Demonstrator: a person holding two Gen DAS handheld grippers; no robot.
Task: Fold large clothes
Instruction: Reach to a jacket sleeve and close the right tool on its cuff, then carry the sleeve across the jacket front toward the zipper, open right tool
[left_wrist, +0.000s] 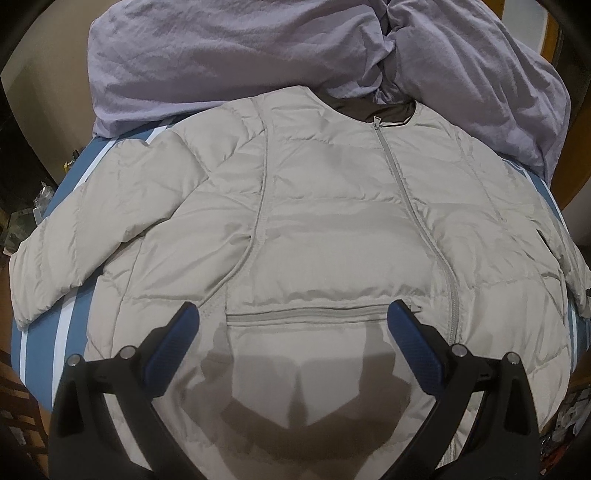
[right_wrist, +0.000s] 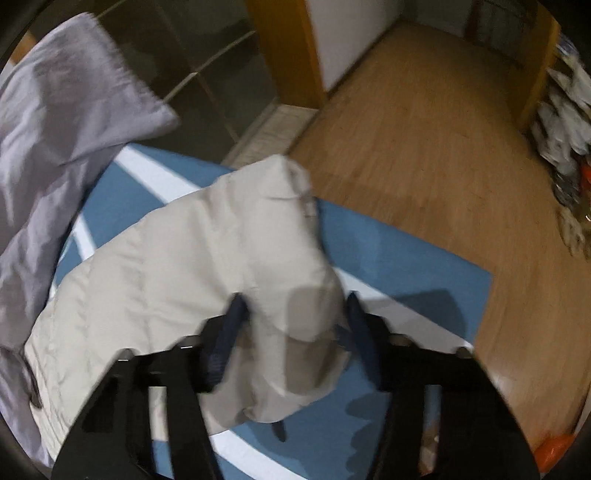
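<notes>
A light grey puffer jacket (left_wrist: 314, 221) lies front up, zipped, on a blue bed sheet with white stripes (left_wrist: 40, 332). Its left sleeve (left_wrist: 85, 240) stretches out to the left. My left gripper (left_wrist: 295, 314) is open and hovers over the jacket's lower front, above a zipped pocket (left_wrist: 306, 312). In the right wrist view the jacket's right sleeve (right_wrist: 266, 243) lies on the sheet (right_wrist: 406, 266) and runs between the blue fingers of my right gripper (right_wrist: 295, 314), which is open around it. The view is blurred.
A crumpled lilac duvet (left_wrist: 258, 55) lies behind the jacket's collar and also shows in the right wrist view (right_wrist: 55, 129). The bed's corner (right_wrist: 484, 277) borders a wooden floor (right_wrist: 443, 129). Clutter lies at the floor's right edge (right_wrist: 565, 129).
</notes>
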